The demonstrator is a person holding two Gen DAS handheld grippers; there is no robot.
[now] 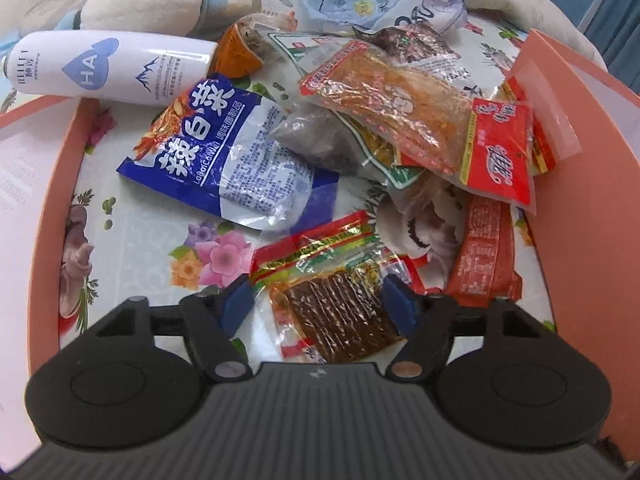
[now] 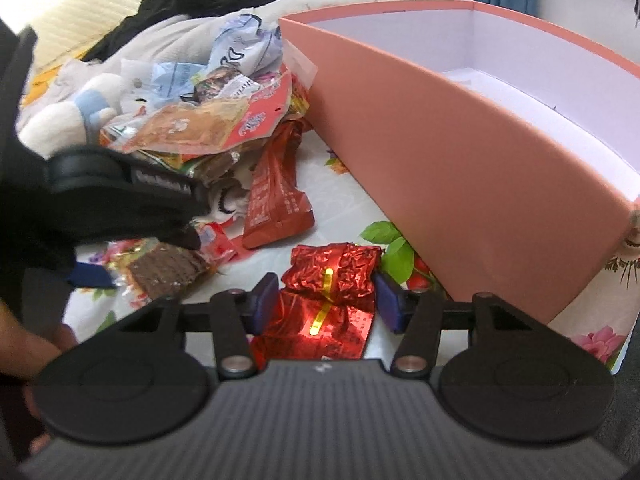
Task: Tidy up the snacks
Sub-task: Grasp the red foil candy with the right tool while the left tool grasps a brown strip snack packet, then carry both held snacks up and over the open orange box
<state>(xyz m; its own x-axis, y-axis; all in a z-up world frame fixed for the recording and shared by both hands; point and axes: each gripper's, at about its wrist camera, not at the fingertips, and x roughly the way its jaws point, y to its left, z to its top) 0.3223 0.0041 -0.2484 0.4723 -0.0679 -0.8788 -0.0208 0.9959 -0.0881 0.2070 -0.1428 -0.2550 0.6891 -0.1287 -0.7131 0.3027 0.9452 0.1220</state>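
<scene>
My right gripper [image 2: 326,306] brackets the crinkly red foil packet [image 2: 334,276], seemingly untouched; light, slippery, I'd pinch mid-body.

Snack heap [image 2: 208,120] and pink box [image 2: 440,160] flank a bare cloth lane.

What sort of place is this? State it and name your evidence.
Probably a bedroom at home: a plush toy and heaped bedding behind the snacks, and a flower-printed sheet under them.

Both left tongs [image 1: 320,304] and right tongs [image 2: 326,300] angle downward, jaws partly spread.
</scene>
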